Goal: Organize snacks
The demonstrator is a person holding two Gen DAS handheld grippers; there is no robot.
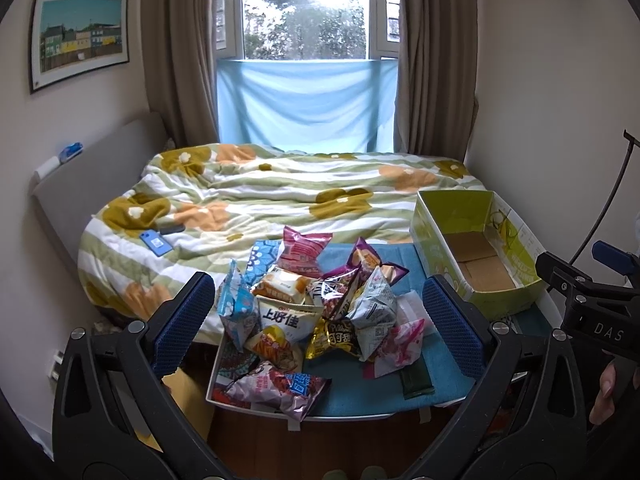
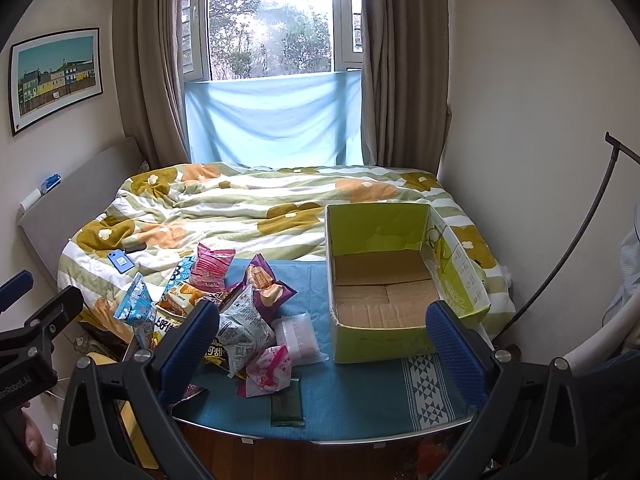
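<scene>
1. The snack pile [image 1: 308, 308] is lying on the blue mat [image 2: 352, 392], to the left of the green cardboard box [image 2: 384, 280], which is sitting open-topped on the same mat with only bare brown cardboard showing inside.
2. The left gripper [image 1: 320, 320] is hanging above the near edge of the mat with its jaws spread wide, framing the pile and gripping nothing (its blue pads are touching no packet).
3. The right gripper [image 2: 324, 340] is also standing wide open and holding nothing, its right finger in front of the box's near right corner and its left finger over the pile's right side.
4. A white-and-yellow chip bag [image 1: 290, 318] is sitting near the pile's middle, with a pink bag [image 1: 302, 254] at the far side from the box's near wall.
5. A dark green flat packet [image 2: 286, 406] is lying apart from the pile, nearer the mat's front edge, left of the box.
6. A clear plastic packet [image 2: 298, 336] is resting between the pile and the box.
7. Beyond the box, a floral duvet [image 2: 240, 208] is covering the bed, and a blue phone [image 2: 120, 261] is lying on it, well left of the box.
</scene>
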